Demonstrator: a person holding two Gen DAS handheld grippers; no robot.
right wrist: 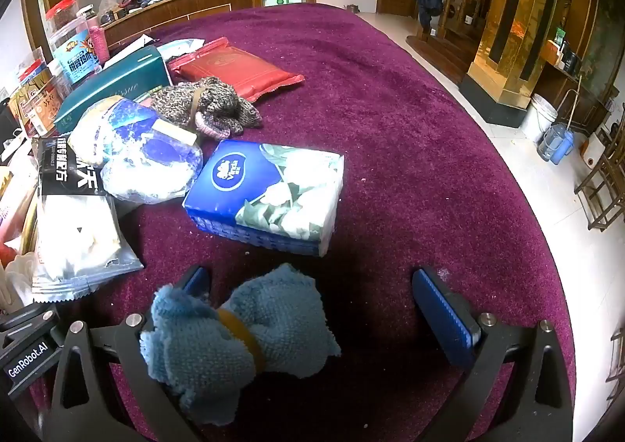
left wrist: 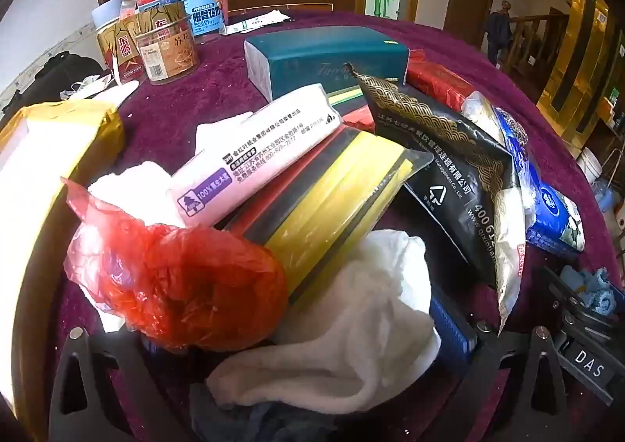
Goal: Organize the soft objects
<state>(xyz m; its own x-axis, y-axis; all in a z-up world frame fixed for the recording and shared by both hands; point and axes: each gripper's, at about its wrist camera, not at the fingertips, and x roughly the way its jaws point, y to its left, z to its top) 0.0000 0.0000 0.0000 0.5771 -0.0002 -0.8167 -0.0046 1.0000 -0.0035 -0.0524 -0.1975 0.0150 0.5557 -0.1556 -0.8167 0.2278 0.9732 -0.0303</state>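
**Soft goods on the purple cloth: grip sites and expected handling**

Right gripper (right wrist: 312, 309): fingers spread wide, closed on nothing. A blue terry cloth (right wrist: 242, 340), bunched at its waist by a yellow band (right wrist: 242, 332), lies on the purple tablecloth (right wrist: 410, 153) between the fingers, pressed against the left finger and well clear of the blue-padded right one (right wrist: 445, 317). The cloth looks light, limp and compressible; a pinch at the banded waist would likely gather both lobes, whereas a lobe alone may sag and drag.

Left gripper (left wrist: 312, 348): a crumpled white cloth (left wrist: 351, 324) fills the space between its fingers. Only one blue pad (left wrist: 453, 328) shows, so whether the jaws are clamped on the cloth cannot be told.

Pile beyond the left gripper: red plastic bag (left wrist: 172, 281), thin and probably slippery; pink tissue pack (left wrist: 258, 156); yellow sponge pack (left wrist: 336, 199); black foil pouch (left wrist: 441, 168), which probably crinkles. The teal tissue box (left wrist: 324, 55) looks stiffer than the rest.

Ahead of the right gripper: blue tissue pack (right wrist: 265, 195), squashable, best taken across its short sides; knitted item (right wrist: 207, 106), floppy.
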